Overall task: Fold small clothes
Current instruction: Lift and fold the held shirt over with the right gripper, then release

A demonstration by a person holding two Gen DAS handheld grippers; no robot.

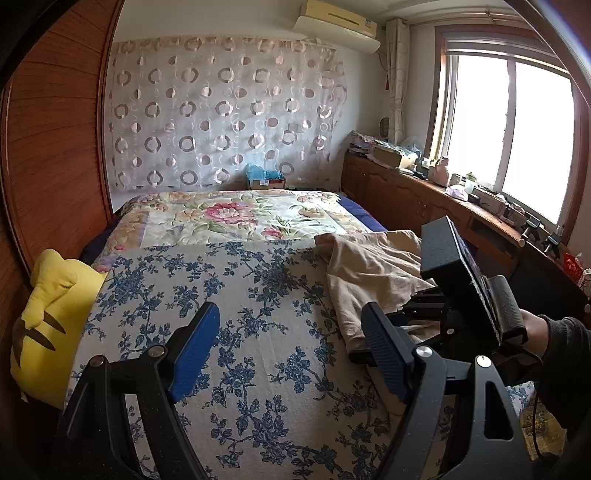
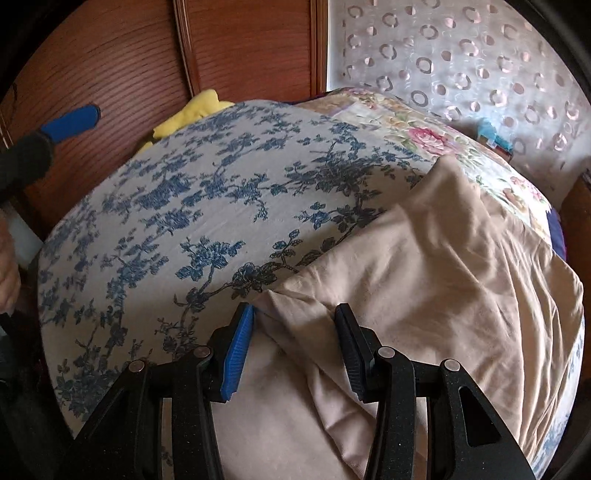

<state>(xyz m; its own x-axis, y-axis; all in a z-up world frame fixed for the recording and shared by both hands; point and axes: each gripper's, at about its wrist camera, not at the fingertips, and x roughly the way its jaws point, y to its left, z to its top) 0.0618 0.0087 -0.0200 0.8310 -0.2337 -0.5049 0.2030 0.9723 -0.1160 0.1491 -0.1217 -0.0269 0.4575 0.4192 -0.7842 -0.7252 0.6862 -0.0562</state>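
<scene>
The left wrist view takes in the room: a bed under a blue-flowered coverlet (image 1: 229, 295), a second quilt with pink flowers (image 1: 236, 218) beyond it, a yellow plush pillow (image 1: 48, 314) at the left edge against a wooden wardrobe (image 1: 55, 147), a ring-patterned curtain (image 1: 221, 118) on the far wall, an air conditioner (image 1: 340, 26) above it, and a bright window (image 1: 509, 125) over a cluttered wooden sideboard (image 1: 424, 199). That view also shows the right gripper (image 1: 399, 332) from outside, its black body and handle held by a hand (image 1: 532, 325) in a dark sleeve, lowered onto the cloth at the right of the bed. The left gripper (image 1: 291, 354) hangs above bare coverlet, jaws spread wide with nothing between them. The right wrist view shows none of the window side; it gives the close detail instead. There the beige garment (image 2: 424, 266) lies on the right part of the coverlet, rumpled, with soft creases running lengthwise and a puckered edge near its left border. The right gripper (image 2: 295, 354) stands half-spread astride that puckered edge; cloth lies between the blue pads (image 2: 236, 354), but they do not visibly press on it. A blue fingertip of the left gripper (image 2: 72, 122) shows at far left of this view.
</scene>
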